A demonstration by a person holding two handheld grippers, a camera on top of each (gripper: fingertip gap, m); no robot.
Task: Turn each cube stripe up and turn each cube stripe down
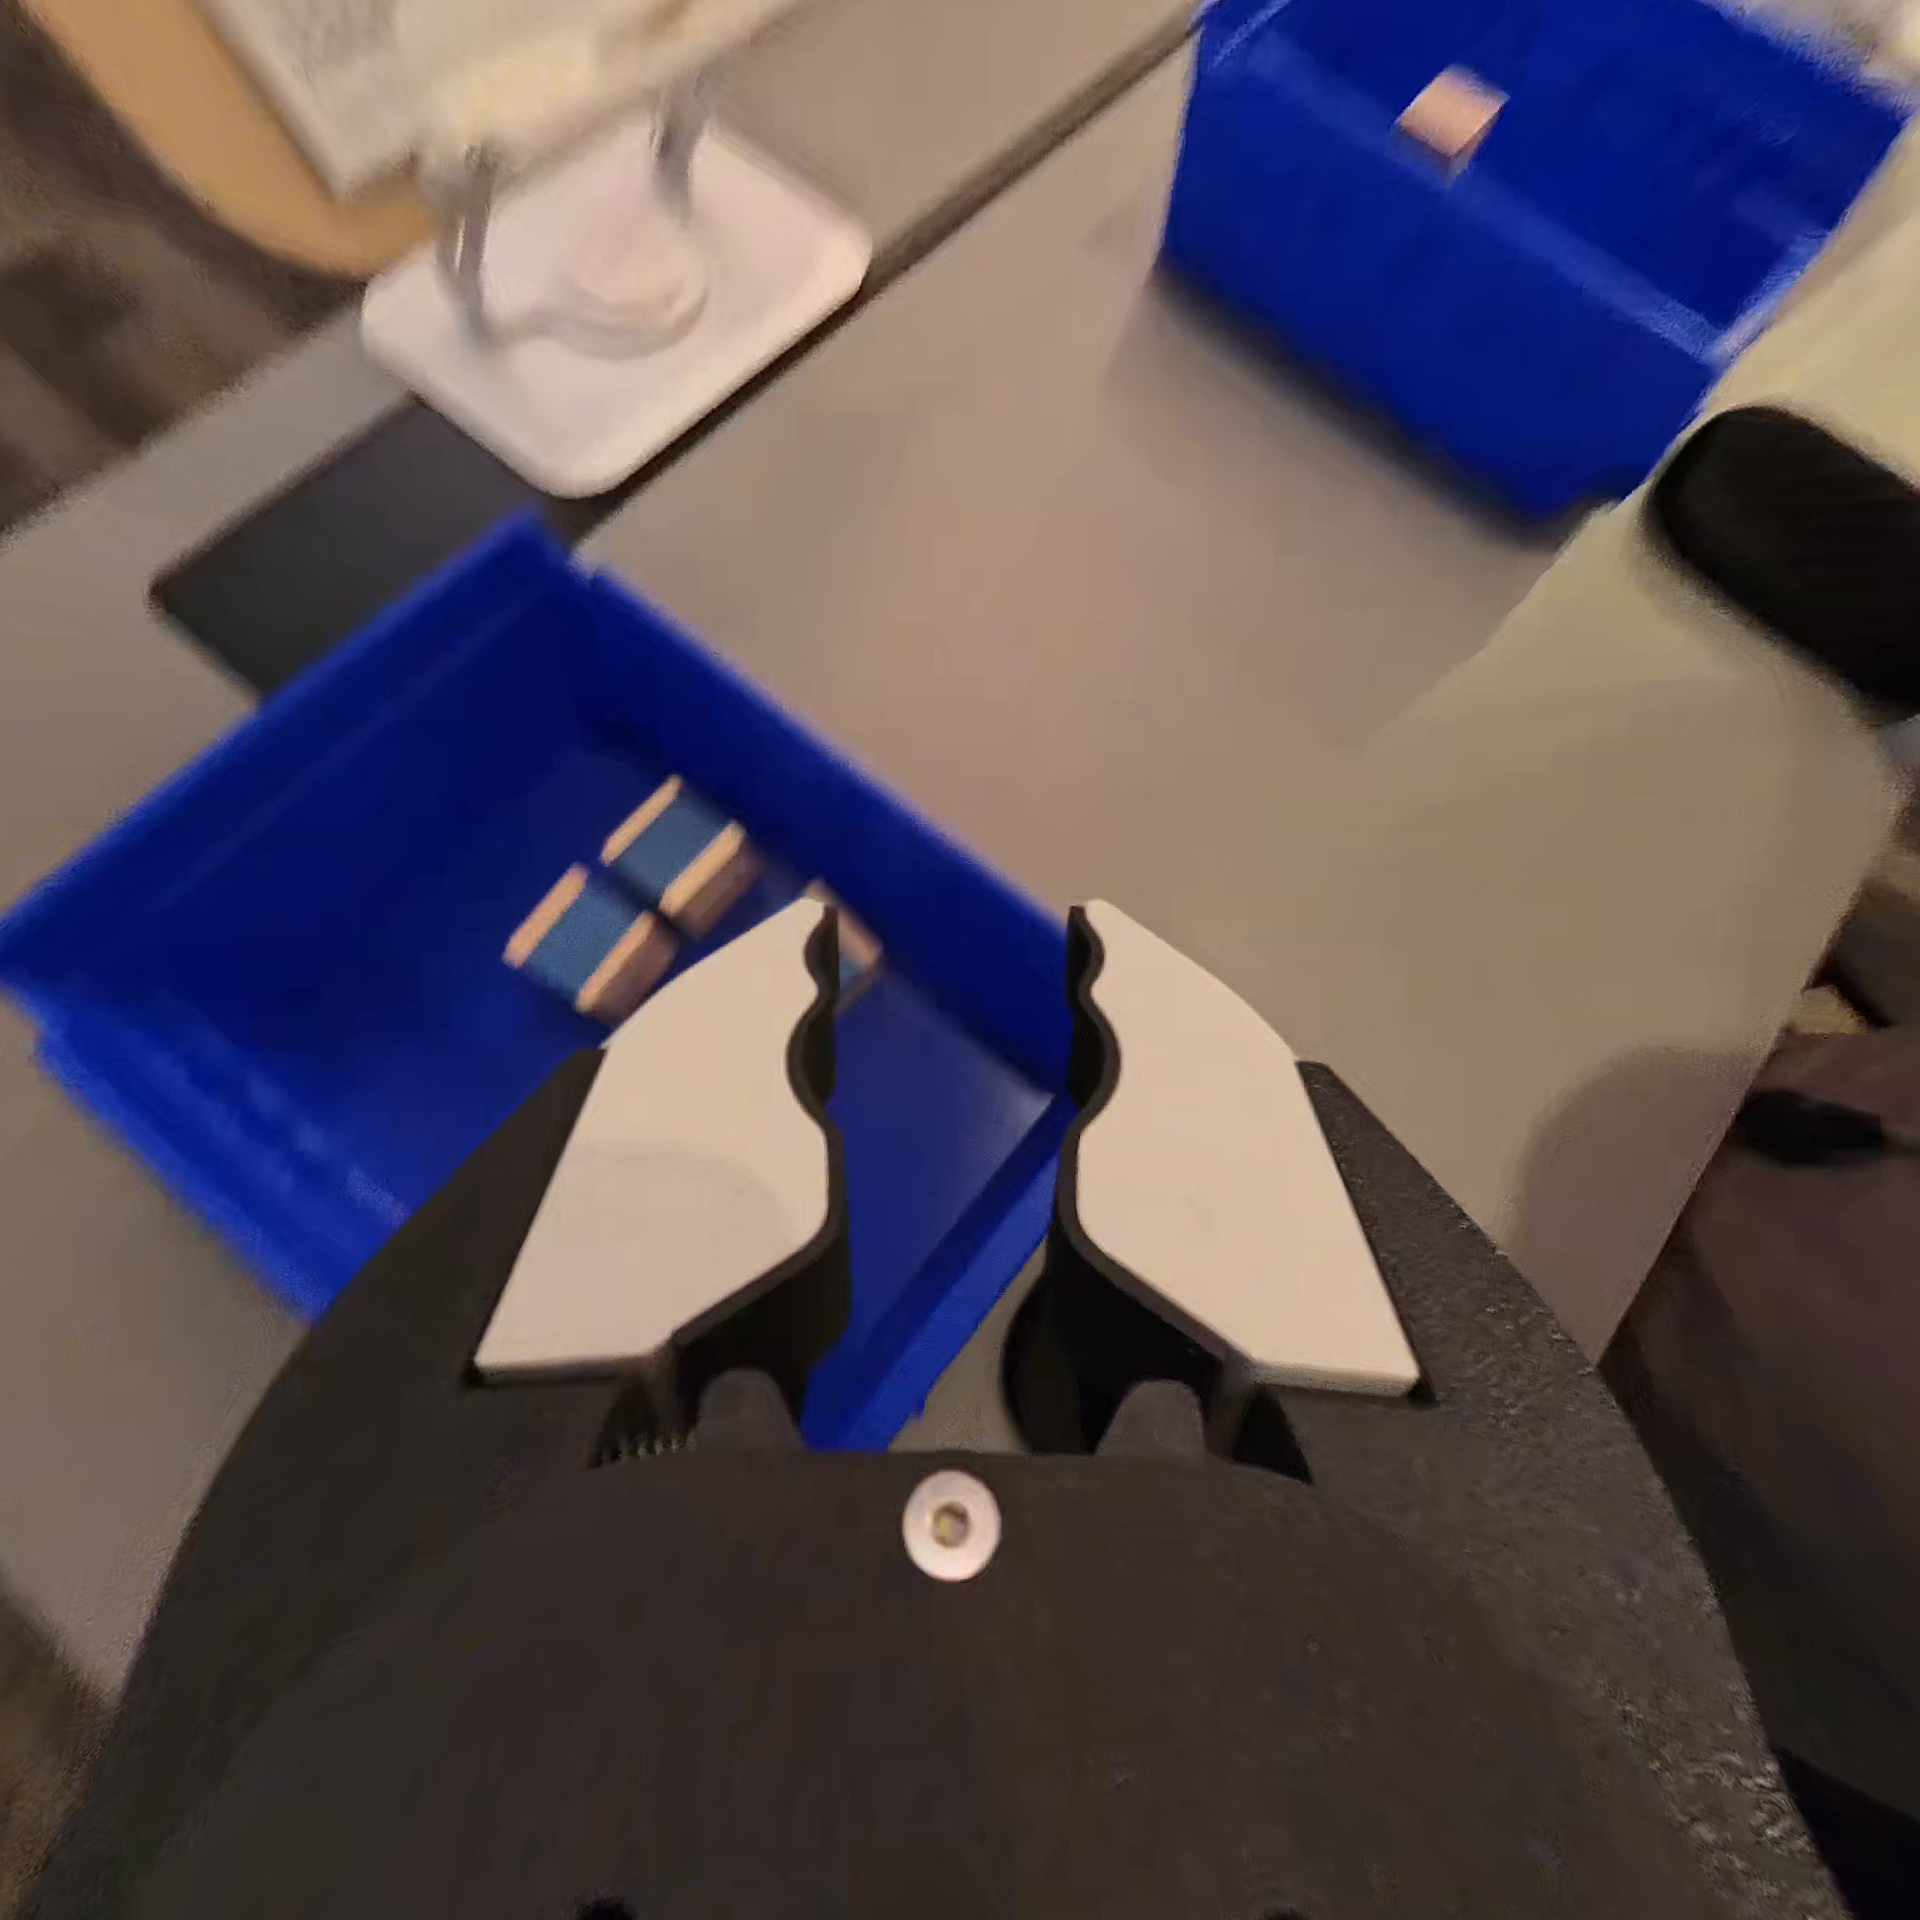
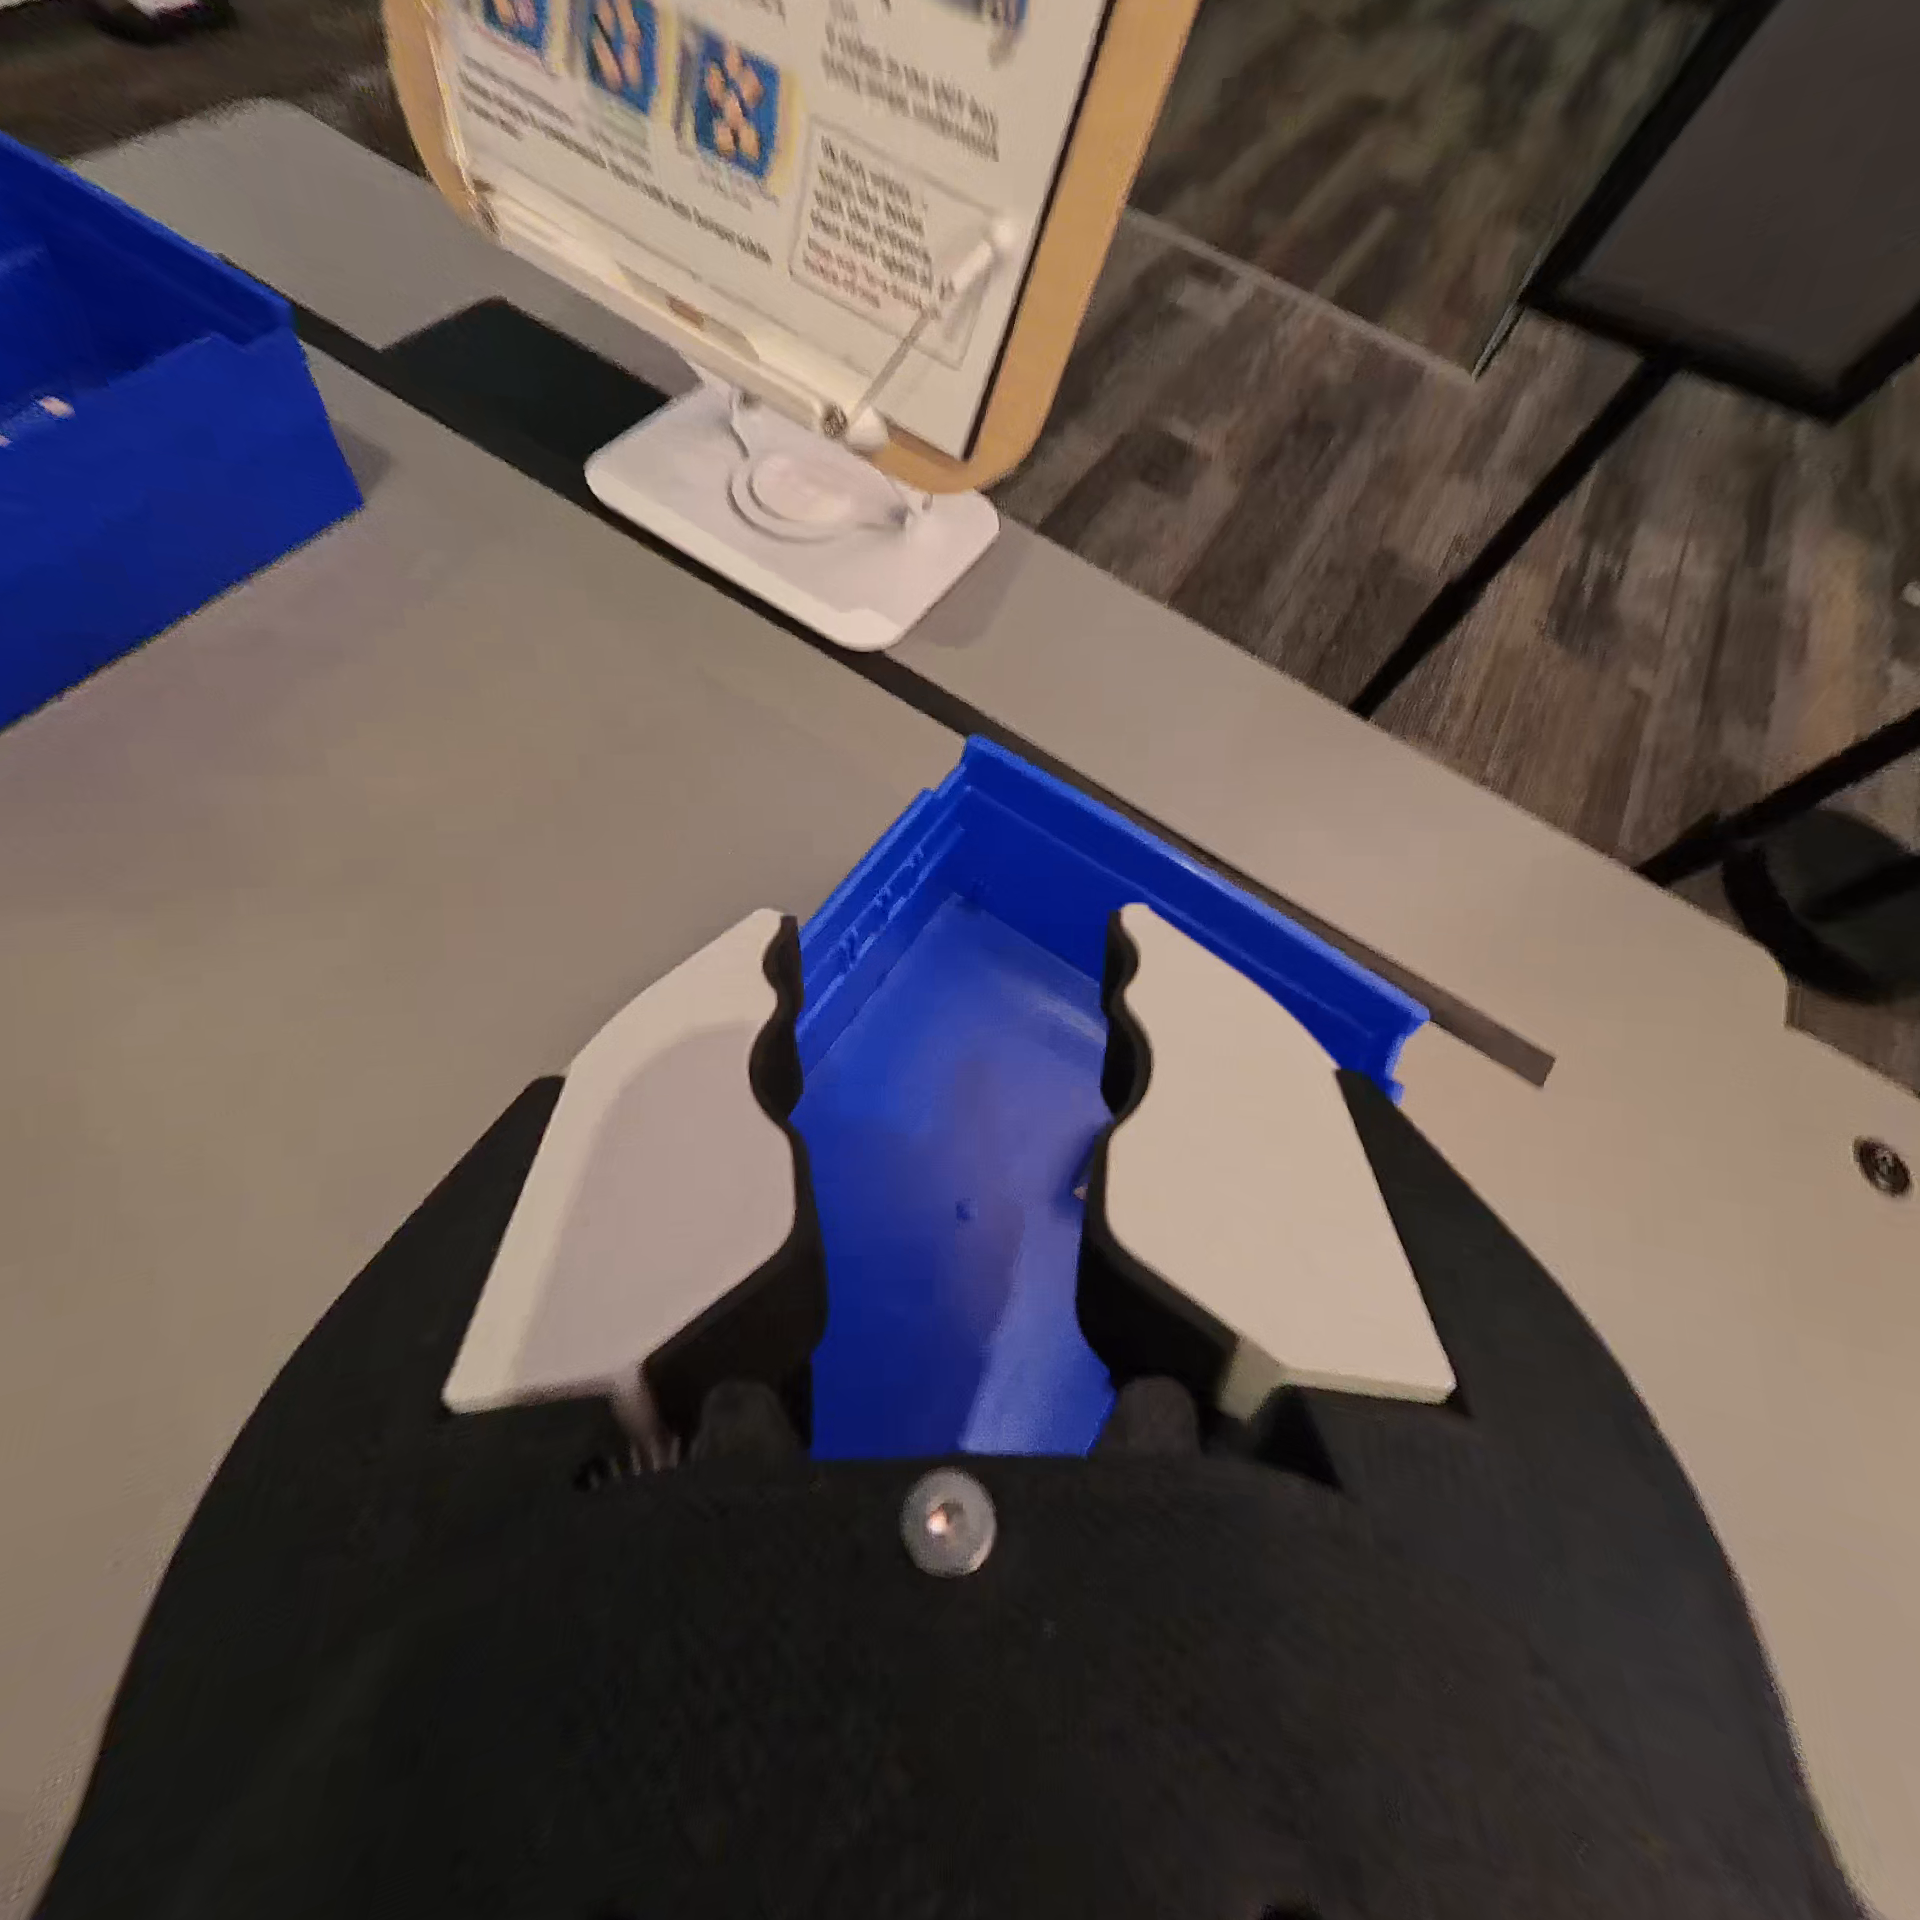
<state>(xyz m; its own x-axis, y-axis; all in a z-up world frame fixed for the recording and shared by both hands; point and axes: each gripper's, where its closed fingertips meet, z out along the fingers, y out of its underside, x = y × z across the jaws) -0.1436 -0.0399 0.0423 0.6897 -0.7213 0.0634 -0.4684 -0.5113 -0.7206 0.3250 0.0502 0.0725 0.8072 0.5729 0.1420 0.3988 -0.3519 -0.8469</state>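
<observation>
In the left wrist view a blue bin (image 1: pixel 343 831) holds two wooden cubes, blue stripe up, one farther (image 1: pixel 681 868) and one nearer (image 1: pixel 587 951). A third cube (image 1: pixel 857 951) is mostly hidden behind my left finger. My left gripper (image 1: pixel 951 920) is open and empty above this bin's near right corner. A second blue bin (image 1: pixel 1455 312) at the far right holds one cube (image 1: pixel 1449 120) showing plain wood. In the right wrist view my right gripper (image 2: pixel 951 925) is open and empty over that bin (image 2: pixel 1039 862). Only bare blue floor shows between its fingers.
A framed instruction card (image 2: pixel 769 156) on a white stand (image 2: pixel 800 520) sits at the table's far edge; its base also shows in the left wrist view (image 1: pixel 623 312). The left bin (image 2: pixel 135 468) shows at the right view's left edge. A blurred pale and black shape (image 1: pixel 1797 551) fills the left view's right side.
</observation>
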